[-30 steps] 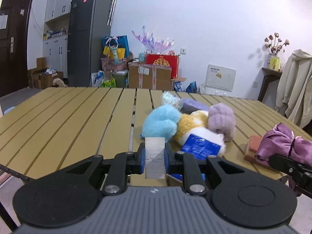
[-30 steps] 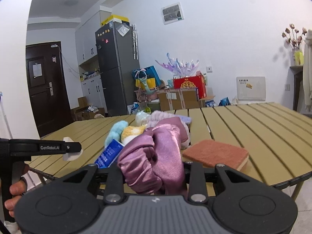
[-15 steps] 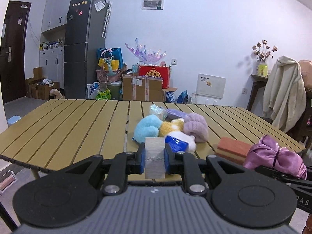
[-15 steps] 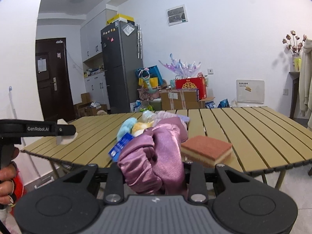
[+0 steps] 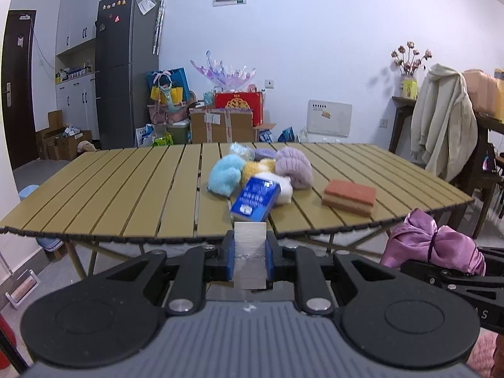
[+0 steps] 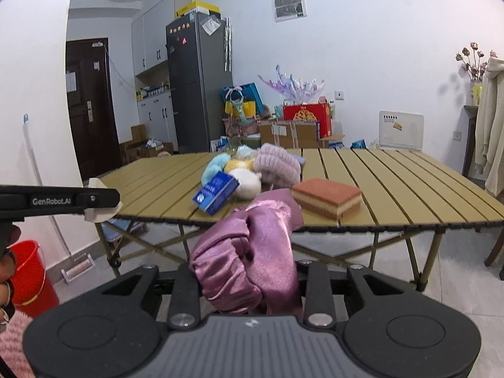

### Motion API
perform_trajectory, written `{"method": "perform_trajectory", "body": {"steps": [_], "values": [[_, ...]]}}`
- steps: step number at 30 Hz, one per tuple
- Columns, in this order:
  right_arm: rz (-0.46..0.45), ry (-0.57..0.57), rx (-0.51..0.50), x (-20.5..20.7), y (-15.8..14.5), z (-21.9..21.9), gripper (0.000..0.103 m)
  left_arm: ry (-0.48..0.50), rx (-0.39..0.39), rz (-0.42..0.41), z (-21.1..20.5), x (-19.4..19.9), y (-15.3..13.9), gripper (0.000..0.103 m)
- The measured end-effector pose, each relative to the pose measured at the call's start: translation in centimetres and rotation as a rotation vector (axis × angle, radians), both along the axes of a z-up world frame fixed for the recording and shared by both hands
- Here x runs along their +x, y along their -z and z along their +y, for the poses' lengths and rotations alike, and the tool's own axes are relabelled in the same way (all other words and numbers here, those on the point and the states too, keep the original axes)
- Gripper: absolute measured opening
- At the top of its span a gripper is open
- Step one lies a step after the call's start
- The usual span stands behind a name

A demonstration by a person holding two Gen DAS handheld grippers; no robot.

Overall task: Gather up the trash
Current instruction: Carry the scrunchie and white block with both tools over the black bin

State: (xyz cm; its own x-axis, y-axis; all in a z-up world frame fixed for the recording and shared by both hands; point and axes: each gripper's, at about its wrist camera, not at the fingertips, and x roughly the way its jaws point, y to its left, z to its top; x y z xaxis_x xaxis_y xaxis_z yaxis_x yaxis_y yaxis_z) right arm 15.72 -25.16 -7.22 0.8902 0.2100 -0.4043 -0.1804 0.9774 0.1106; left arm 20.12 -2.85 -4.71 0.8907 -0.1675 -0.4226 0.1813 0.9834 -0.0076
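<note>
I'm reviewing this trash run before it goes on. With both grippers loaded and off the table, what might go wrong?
The purple satin cloth bulges loosely out of the right gripper and might slip free. The left gripper pinches only a thin white piece, easily dropped. The red bucket sits low at the left, so a release could miss it.

From where I steer, both tongs hang off the near edge of the bench [image 5: 94, 195], over open floor. The bench's left half lies bare. A blue box [image 5: 255, 200], a plush pile [image 5: 261, 170] and a sponge [image 5: 349, 197] block its middle and right. A red bucket [image 6: 26, 271] stands low left.
</note>
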Motion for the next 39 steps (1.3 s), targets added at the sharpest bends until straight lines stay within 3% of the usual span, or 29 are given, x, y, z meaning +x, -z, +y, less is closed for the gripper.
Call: {"method": "perform_trajectory", "body": {"steps": [18,26,39], "values": [[0.172,-0.008,-0.068,-3.3,4.1,1.7,0.03,-0.043,0.084,0.198,0.9,-3.0,6.2,0.019],[0.288,0.026,-0.088,-2.3,7.2,1.9,0.03,-0.084,0.121,0.318,1.2,-1.4,9.2,0.019],[0.445,0.092,-0.073,0.5,12.6,0.4,0.03,-0.142,0.138,0.535,2.3,2.4,16.4,0.019]]}}
